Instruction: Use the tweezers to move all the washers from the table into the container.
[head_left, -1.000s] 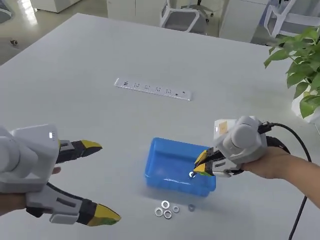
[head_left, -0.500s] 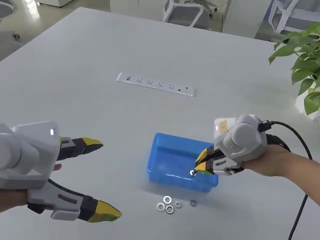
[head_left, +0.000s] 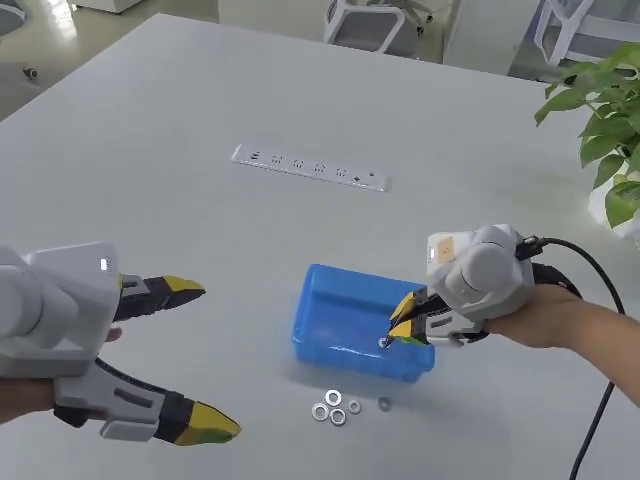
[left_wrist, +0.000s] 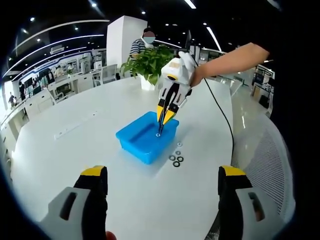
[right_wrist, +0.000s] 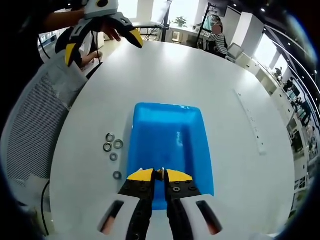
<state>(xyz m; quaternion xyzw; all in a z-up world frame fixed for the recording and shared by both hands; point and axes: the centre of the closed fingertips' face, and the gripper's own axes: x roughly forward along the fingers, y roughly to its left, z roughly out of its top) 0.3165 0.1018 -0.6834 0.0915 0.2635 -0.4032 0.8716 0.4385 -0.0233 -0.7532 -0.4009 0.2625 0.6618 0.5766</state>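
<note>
A blue container (head_left: 322, 291) (right_wrist: 167, 109) (left_wrist: 133, 145) stands on the white table. My right gripper (head_left: 404, 326) (right_wrist: 163, 173) (left_wrist: 166, 115) hovers over its near right part, shut on thin tweezers (head_left: 389, 338) (left_wrist: 160, 126). Their tip holds a small washer (head_left: 385, 344) (left_wrist: 158, 134) just above the container's inside. Several loose washers (head_left: 336, 408) (right_wrist: 112, 146) (left_wrist: 176, 159) lie on the table just in front of the container. My left gripper (head_left: 205, 360) (left_wrist: 162, 175) is open and holds nothing, hanging over the table to the left of the container.
A white power strip (head_left: 308, 168) (right_wrist: 248, 120) (left_wrist: 75, 127) lies farther back on the table. A green plant (head_left: 605, 130) (left_wrist: 150, 60) stands at the right edge. A black cable (head_left: 600, 290) trails from the right gripper. Office chairs stand beyond the table.
The head camera has shifted a little. My right gripper stays over the container with the washer at the tweezers' tip. The left gripper has not moved.
</note>
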